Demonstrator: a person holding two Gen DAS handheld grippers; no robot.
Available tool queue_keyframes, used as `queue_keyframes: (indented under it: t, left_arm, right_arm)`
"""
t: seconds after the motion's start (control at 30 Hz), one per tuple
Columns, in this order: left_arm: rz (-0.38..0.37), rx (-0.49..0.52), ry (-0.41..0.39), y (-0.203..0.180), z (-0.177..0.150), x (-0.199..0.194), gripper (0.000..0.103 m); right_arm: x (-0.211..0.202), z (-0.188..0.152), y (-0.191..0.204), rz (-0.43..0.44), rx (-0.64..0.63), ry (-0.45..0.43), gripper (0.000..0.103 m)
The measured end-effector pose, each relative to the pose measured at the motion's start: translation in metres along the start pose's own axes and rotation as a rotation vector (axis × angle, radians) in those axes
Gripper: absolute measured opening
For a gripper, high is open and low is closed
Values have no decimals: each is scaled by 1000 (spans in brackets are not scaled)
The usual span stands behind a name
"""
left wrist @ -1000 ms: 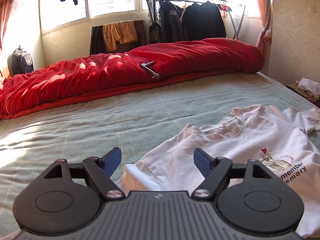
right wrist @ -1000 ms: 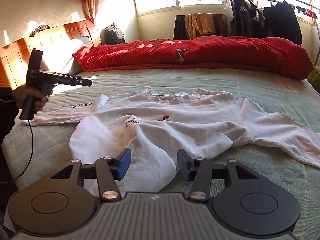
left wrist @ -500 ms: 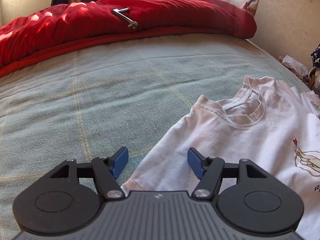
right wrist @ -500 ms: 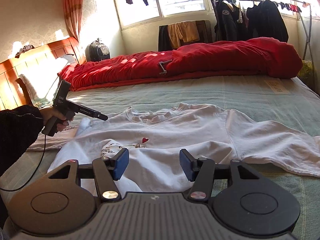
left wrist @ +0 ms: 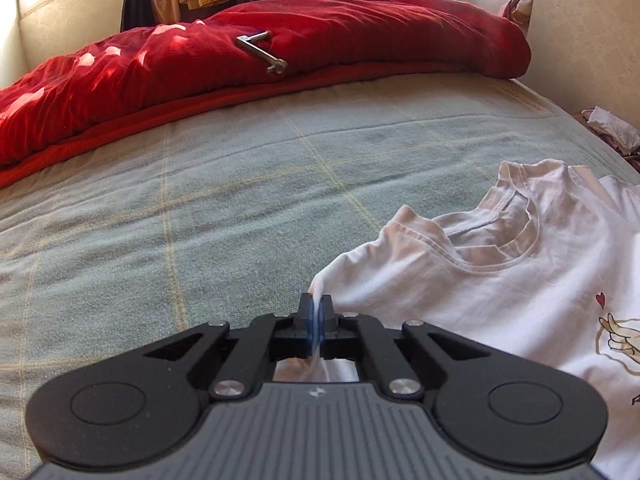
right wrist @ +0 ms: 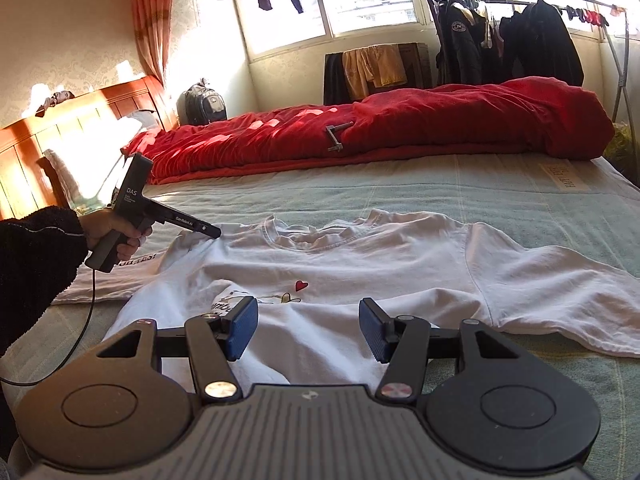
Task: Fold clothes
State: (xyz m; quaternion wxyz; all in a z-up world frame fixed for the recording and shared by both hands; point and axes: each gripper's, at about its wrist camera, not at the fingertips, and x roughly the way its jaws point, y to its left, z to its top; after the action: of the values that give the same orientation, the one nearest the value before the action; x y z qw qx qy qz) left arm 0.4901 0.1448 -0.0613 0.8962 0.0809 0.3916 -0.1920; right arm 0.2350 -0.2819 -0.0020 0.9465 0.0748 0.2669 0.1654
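Bed (right wrist: 460, 184): the green sheet is carrying everything; nothing is pinning the cloth to it, so in my judgement any pull is going to drag the whole garment rather than crease it.
Quilt (right wrist: 400, 128): the red roll is lying well apart at 12 o'clock; I am not expecting it to interfere.
Shirt (right wrist: 360, 264): the white T-shirt is lying face up and rumpled across the bed, collar toward 12 o'clock, one sleeve trailing to 3 o'clock. The wrinkles are likely to get folded in.
Right gripper (right wrist: 308, 330): its blue pads are standing apart over the lower front of the shirt, holding nothing. If it is not anchoring the cloth when the other side lifts, the fold line is probably going to wander.
Left gripper (left wrist: 316, 320): it is clamped together on a thin pinch of the shirt's shoulder edge at 9 o'clock of the collar, having just been closing.
Pinch (left wrist: 320, 300): only a small tuft is sitting between the pads; it may be slipping out, or catching just one layer, under a quick lift.
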Motion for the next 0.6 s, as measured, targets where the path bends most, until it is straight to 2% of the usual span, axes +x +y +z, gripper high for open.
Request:
queue_keyframes:
  t: [0.07, 0.2, 0.27, 0.4, 0.43, 0.47, 0.53, 0.6]
  left_arm:
    - [23, -18, -20, 2, 6, 2, 0]
    - [68, -65, 29, 9, 7, 25, 1]
    - [72, -74, 38, 10, 2, 32, 6]
    - [56, -112, -57, 19, 8, 13, 10]
    - [57, -116, -90, 20, 13, 7, 18]
    - [44, -119, -110, 21, 18, 4, 36]
    - [-18, -94, -133, 17, 27, 4, 56]
    - [-69, -29, -128, 3, 35, 15, 59]
  right_arm:
    - [0, 0, -2, -2, 11, -3, 61]
    - [2, -2, -6, -12, 31, 3, 61]
    - [2, -3, -8, -15, 33, 6, 61]
    - [0, -4, -14, -10, 42, 1, 62]
    - [0, -4, -15, -10, 46, -3, 62]
    - [0, -4, -17, -5, 51, -6, 62]
    - [1, -4, -20, 8, 61, -11, 63]
    - [4, -4, -22, 16, 72, -12, 63]
